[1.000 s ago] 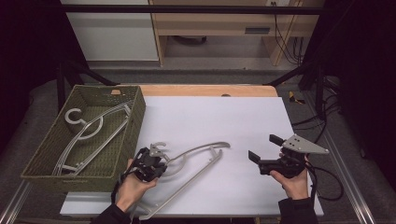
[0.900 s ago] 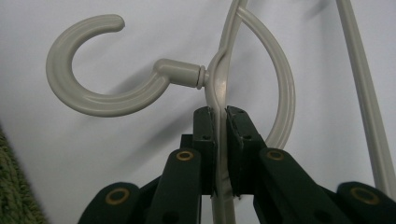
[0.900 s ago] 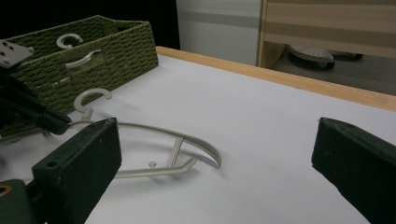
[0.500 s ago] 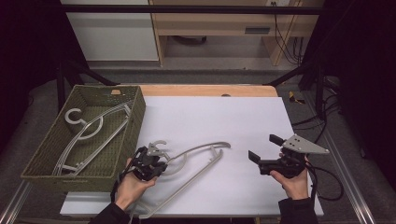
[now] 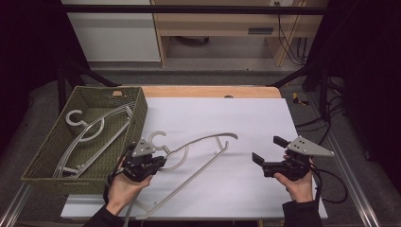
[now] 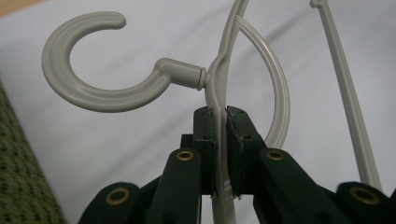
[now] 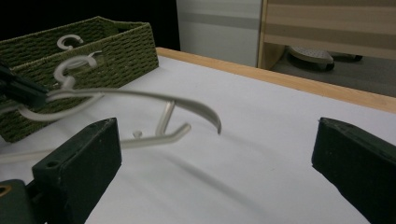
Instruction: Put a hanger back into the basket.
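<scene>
Lifted since the earlier frame, the left claw (image 5: pixel 158 160) clamps the grey hanger (image 5: pixel 203 142) just below its hook, near-left on the table (image 5: pixel 265 123). Right claw (image 5: pixel 267 153) hovers wide, empty, at right. Two more hangers (image 5: pixel 90 135) lie in the basket (image 5: pixel 42 156).

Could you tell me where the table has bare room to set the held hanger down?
Bare white tabletop lies between the hanger and the far wooden edge, and between hanger and right gripper. The basket already holds hangers.
</scene>
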Action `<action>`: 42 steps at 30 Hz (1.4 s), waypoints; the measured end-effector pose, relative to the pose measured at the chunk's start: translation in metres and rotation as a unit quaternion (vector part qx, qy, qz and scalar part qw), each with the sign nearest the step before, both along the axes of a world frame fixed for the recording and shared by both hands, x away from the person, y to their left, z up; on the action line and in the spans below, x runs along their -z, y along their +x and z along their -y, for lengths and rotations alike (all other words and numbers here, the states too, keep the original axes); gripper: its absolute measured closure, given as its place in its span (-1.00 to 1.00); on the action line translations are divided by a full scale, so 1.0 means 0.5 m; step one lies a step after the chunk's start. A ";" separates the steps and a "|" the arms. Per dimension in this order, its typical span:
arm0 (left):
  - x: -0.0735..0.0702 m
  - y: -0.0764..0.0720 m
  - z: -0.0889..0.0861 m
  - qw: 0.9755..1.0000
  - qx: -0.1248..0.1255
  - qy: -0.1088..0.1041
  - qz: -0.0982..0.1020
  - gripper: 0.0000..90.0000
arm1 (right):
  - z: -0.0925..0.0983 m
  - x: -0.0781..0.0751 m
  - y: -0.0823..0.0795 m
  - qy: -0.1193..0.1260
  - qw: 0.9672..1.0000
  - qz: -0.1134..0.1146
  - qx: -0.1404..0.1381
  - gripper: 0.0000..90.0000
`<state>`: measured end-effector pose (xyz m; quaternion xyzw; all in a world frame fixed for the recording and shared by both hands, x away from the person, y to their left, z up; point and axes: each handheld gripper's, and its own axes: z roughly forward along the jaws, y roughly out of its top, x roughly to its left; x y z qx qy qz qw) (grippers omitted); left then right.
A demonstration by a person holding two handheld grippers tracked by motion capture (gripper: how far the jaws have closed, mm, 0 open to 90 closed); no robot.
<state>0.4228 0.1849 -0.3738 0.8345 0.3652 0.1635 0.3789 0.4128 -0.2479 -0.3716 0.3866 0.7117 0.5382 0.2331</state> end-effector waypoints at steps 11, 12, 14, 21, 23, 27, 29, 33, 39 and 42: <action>-0.106 -0.002 -0.059 0.998 -0.025 -0.019 0.054 0.85 | 0.000 0.002 0.002 -0.001 1.000 0.000 0.003 -0.96; -0.112 -0.002 -0.061 0.998 -0.028 -0.021 0.059 0.85 | 0.002 0.002 0.002 -0.001 1.000 -0.001 0.001 -0.96; -0.131 0.001 -0.070 0.997 -0.031 -0.021 0.068 0.85 | 0.003 0.002 0.002 0.001 1.000 0.000 0.003 -0.96; -0.190 0.011 -0.097 0.994 -0.044 -0.018 0.094 0.85 | 0.005 0.002 0.002 0.001 1.000 -0.002 0.002 -0.96; -0.207 0.014 -0.107 0.993 -0.050 -0.016 0.102 0.85 | 0.005 0.002 0.002 0.001 1.000 -0.001 0.004 -0.96; -0.239 0.022 -0.130 0.991 -0.059 -0.016 0.120 0.85 | 0.007 0.003 0.003 0.001 1.000 -0.001 0.003 -0.96; -0.250 0.028 -0.141 0.990 -0.065 -0.008 0.127 0.85 | 0.007 0.003 0.004 0.001 1.000 -0.002 0.005 -0.96; -0.263 0.045 -0.169 0.989 -0.079 0.002 0.128 0.85 | 0.008 0.003 0.003 0.002 1.000 -0.002 0.004 -0.96; -0.259 0.075 -0.207 0.988 -0.099 0.010 0.116 0.84 | 0.009 0.004 0.005 0.001 1.000 -0.003 0.006 -0.96; -0.254 0.089 -0.230 0.987 -0.109 0.021 0.116 0.85 | 0.010 0.003 0.004 0.000 1.000 -0.002 0.005 -0.96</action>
